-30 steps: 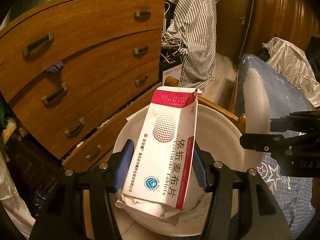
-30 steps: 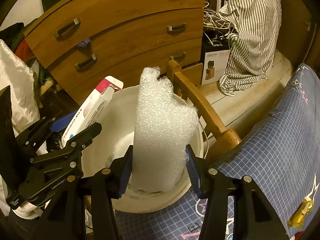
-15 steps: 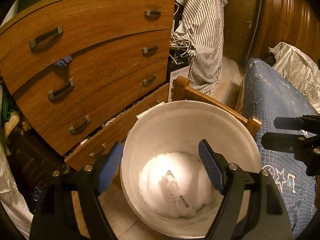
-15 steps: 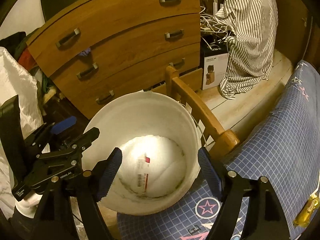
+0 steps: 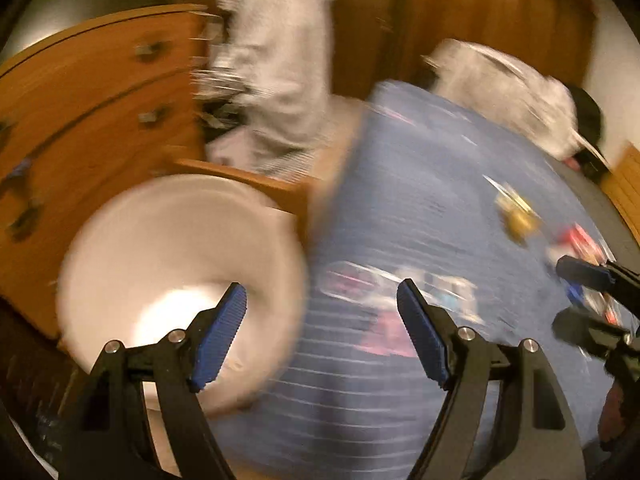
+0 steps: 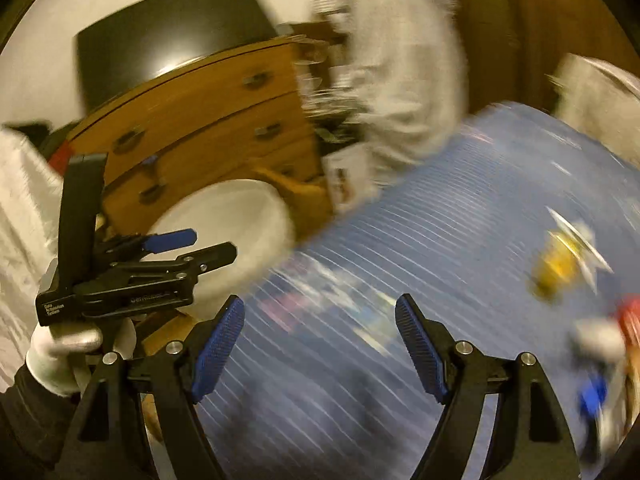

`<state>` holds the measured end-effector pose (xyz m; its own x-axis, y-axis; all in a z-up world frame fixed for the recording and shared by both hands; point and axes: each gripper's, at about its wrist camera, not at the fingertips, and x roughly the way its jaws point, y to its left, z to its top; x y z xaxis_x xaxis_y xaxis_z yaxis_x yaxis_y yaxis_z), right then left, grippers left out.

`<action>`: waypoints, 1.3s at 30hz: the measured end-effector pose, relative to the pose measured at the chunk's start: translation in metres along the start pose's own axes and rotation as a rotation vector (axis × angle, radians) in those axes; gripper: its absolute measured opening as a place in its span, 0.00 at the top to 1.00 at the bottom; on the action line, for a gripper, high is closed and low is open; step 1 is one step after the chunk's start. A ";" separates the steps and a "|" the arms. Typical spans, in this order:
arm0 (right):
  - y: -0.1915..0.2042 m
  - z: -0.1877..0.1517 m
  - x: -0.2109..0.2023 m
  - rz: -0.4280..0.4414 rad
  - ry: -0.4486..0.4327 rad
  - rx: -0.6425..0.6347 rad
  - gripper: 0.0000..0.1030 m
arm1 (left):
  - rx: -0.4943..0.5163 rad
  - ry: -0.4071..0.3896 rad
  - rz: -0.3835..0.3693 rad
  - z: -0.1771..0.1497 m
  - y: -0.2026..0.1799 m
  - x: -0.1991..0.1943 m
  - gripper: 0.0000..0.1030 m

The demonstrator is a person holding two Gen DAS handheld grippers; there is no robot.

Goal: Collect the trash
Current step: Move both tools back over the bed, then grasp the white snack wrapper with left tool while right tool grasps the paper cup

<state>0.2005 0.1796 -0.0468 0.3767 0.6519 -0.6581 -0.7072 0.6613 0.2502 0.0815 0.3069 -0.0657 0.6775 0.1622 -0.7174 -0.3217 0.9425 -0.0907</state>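
Room: blurred bedroom, wooden dresser behind.
Trash: yellow wrapper and red scraps lying on the blue bed cover.
Bucket: white bucket beside the bed (lit inside).
Left gripper: tilted down over bucket rim and bed, fingers apart, empty; white-gloved hand grips it.
Right gripper: angled down over cover, fingers apart, empty.

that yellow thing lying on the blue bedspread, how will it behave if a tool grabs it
The yellow thing is badly blurred, so this is a guess. It looks small and wrapper-like, so probably light and crushable. It lies on the soft blue bedspread, so it may sink or slide as the pads close.
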 end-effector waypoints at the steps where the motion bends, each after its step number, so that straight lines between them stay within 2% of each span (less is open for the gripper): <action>1: -0.025 -0.019 -0.021 -0.037 -0.015 0.044 0.24 | 0.031 0.015 -0.026 -0.005 -0.020 0.007 0.28; 3: -0.064 -0.053 -0.059 -0.114 -0.044 0.101 0.24 | 0.085 0.051 -0.082 -0.015 -0.061 0.021 0.28; 6: -0.123 -0.106 -0.124 -0.293 -0.097 0.161 0.24 | 0.175 0.087 -0.161 -0.030 -0.123 0.035 0.28; 8: -0.158 -0.131 -0.153 -0.386 -0.111 0.207 0.24 | 0.219 0.106 -0.207 -0.038 -0.159 0.042 0.28; 11: -0.210 -0.154 -0.172 -0.446 -0.117 0.280 0.25 | 0.253 0.126 -0.238 -0.041 -0.196 0.051 0.28; 15: -0.258 -0.156 -0.158 -0.345 -0.114 0.331 0.32 | 0.265 0.143 -0.267 -0.043 -0.228 0.058 0.28; 18: -0.272 -0.149 -0.134 -0.301 -0.092 0.339 0.47 | 0.276 0.158 -0.270 -0.048 -0.242 0.061 0.28; 21: -0.279 -0.140 -0.116 -0.272 -0.088 0.360 0.69 | 0.284 0.170 -0.271 -0.053 -0.252 0.064 0.28; 24: -0.246 -0.135 -0.106 -0.195 -0.087 0.326 0.71 | 0.285 0.176 -0.263 -0.055 -0.250 0.066 0.28; 26: -0.220 -0.142 -0.106 -0.071 -0.084 0.323 0.71 | 0.270 0.184 -0.264 -0.054 -0.249 0.068 0.28; 29: -0.217 -0.163 -0.125 0.047 -0.135 0.435 0.71 | 0.254 0.187 -0.262 -0.054 -0.243 0.068 0.28; 31: -0.227 -0.184 -0.142 0.074 -0.172 0.531 0.72 | 0.249 0.191 -0.261 -0.057 -0.236 0.066 0.28; 32: -0.230 -0.193 -0.150 0.063 -0.180 0.563 0.72 | 0.249 0.193 -0.259 -0.058 -0.233 0.065 0.28; 35: -0.242 -0.229 -0.180 -0.114 -0.146 0.581 0.72 | 0.247 0.201 -0.250 -0.060 -0.227 0.065 0.28; 39: -0.248 -0.256 -0.202 -0.207 -0.101 0.570 0.72 | 0.227 0.196 -0.251 -0.060 -0.221 0.060 0.28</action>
<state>0.1465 -0.2106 -0.1576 0.5466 0.5020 -0.6703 -0.1921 0.8543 0.4831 0.1536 0.0913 -0.1298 0.5700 -0.1202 -0.8128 0.0078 0.9900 -0.1409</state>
